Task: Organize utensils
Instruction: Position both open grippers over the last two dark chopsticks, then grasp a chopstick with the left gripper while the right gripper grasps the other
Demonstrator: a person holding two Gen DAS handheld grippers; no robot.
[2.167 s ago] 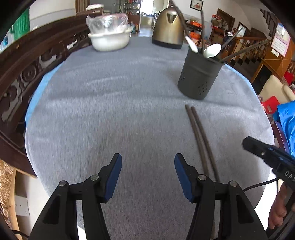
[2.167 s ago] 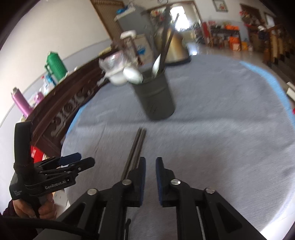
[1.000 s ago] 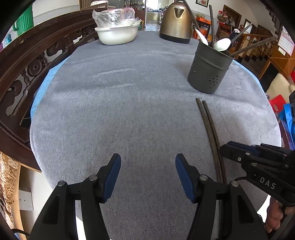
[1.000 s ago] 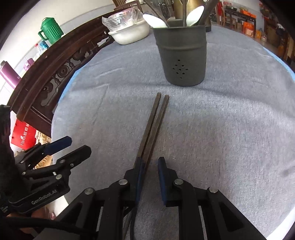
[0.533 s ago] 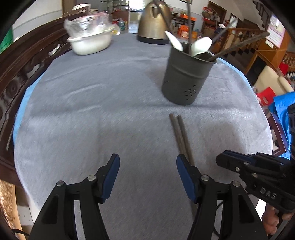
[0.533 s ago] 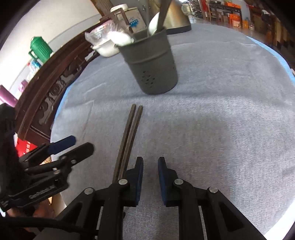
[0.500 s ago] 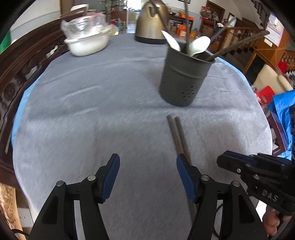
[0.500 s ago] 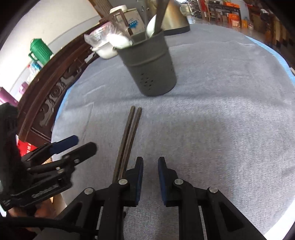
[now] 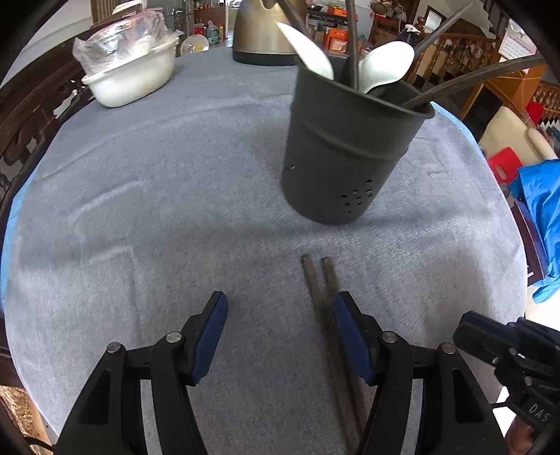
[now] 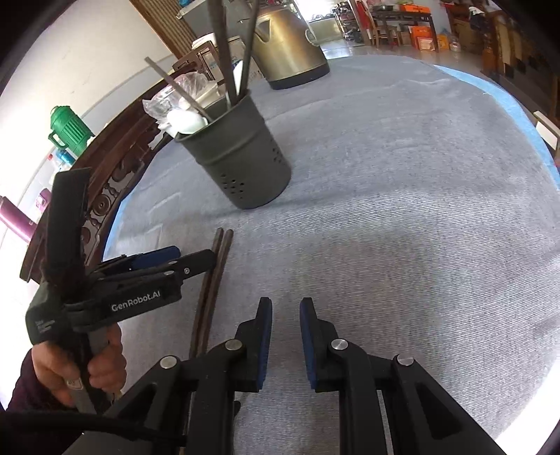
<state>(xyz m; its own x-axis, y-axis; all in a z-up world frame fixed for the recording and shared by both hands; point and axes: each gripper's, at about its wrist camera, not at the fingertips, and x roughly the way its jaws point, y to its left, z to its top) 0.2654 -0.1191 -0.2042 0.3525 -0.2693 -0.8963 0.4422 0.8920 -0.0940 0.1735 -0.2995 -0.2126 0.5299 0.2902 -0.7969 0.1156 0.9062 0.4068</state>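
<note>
Two dark chopsticks [image 9: 323,301] lie side by side on the grey tablecloth, pointing at a dark grey utensil holder [image 9: 344,154] with white spoons and dark chopsticks in it. My left gripper [image 9: 280,332] is open and empty, low over the chopsticks, which lie just inside its right finger. In the right wrist view the chopsticks [image 10: 213,280] lie left of my right gripper [image 10: 285,332], which is open a little and empty. The left gripper [image 10: 182,260] hovers over them there. The holder [image 10: 238,157] stands beyond.
A white bowl with a plastic bag [image 9: 131,75] and a brass kettle [image 9: 262,33] stand at the table's far side. A carved dark wooden rail [image 10: 115,182] runs along the left edge. My right gripper's body [image 9: 514,364] shows at the lower right.
My left gripper has moved forward and right, bringing the chopsticks between its fingers and the holder closer. My right gripper has drawn off to the right of the chopsticks and opened slightly.
</note>
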